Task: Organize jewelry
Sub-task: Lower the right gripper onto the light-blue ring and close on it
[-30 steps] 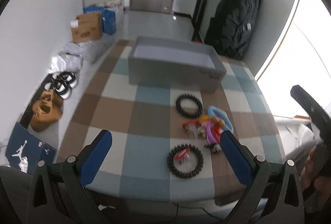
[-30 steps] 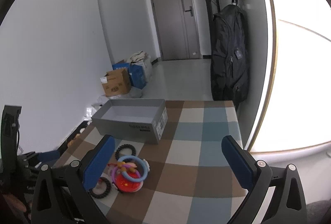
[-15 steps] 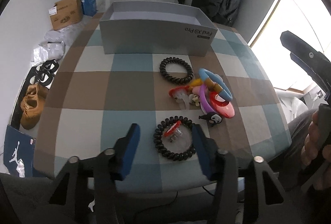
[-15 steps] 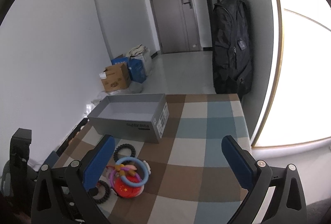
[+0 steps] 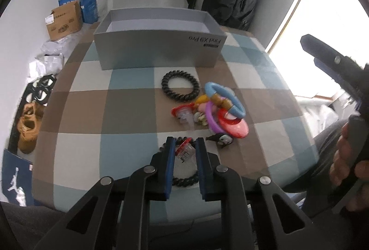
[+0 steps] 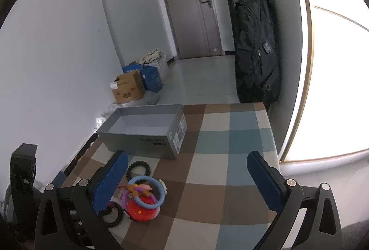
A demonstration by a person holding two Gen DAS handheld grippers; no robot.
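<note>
Jewelry sits loose on the checked table (image 5: 129, 109), the grey box (image 5: 159, 51) behind it ready to take it. We've just been closing the left gripper (image 5: 184, 146) on the red-and-clear clip (image 5: 184, 152) inside the near black bracelet (image 5: 184, 179), nearly shut around it. Right gripper (image 6: 184, 171) hangs wide open, empty, waiting its turn.

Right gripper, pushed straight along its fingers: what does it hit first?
Probably bare checked tablecloth. The right gripper is open and tilted down at the cloth; the toy pile sits by its left finger, off the centre line. The grey box lies beyond, to the left. Depth is uncertain.
</note>
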